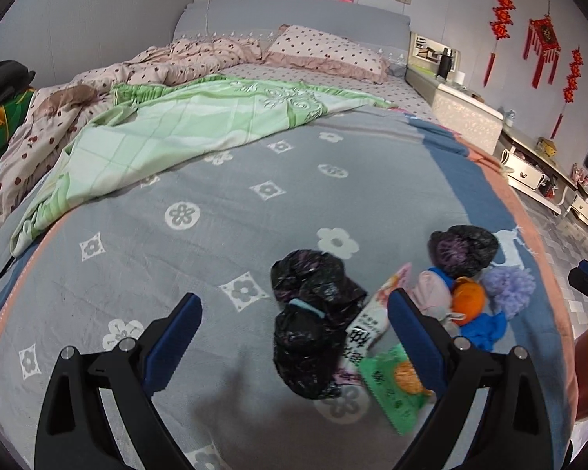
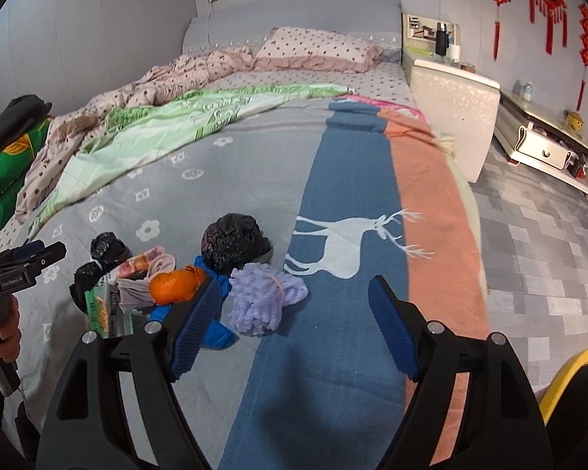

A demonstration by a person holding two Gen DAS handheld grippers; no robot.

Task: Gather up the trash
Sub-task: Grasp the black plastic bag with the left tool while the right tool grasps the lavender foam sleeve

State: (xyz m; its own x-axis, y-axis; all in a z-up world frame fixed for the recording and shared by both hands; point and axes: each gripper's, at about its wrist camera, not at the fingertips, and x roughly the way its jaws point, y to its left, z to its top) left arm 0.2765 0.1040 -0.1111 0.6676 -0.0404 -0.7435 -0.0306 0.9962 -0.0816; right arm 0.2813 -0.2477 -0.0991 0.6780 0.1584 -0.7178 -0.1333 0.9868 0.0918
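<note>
Grey flowered bedspread (image 1: 215,235) covers the bed, with a blue band bearing a white deer (image 2: 345,243) along one side. Near the deer, on its grey-field side, lies the trash heap: a crumpled black bag (image 1: 313,321), a second black bag (image 2: 235,241) just beside the deer's hind legs, a lilac fluffy clump (image 2: 264,297), a blue scrap (image 1: 484,327), an orange (image 2: 174,284) and a green wrapper (image 1: 396,387). The left gripper (image 1: 294,337) hangs with jaws wide and empty, the crumpled black bag between them, untouched. The right gripper (image 2: 294,329) also stands wide and empty above the blue band below the deer, the lilac clump just inside one finger.
</note>
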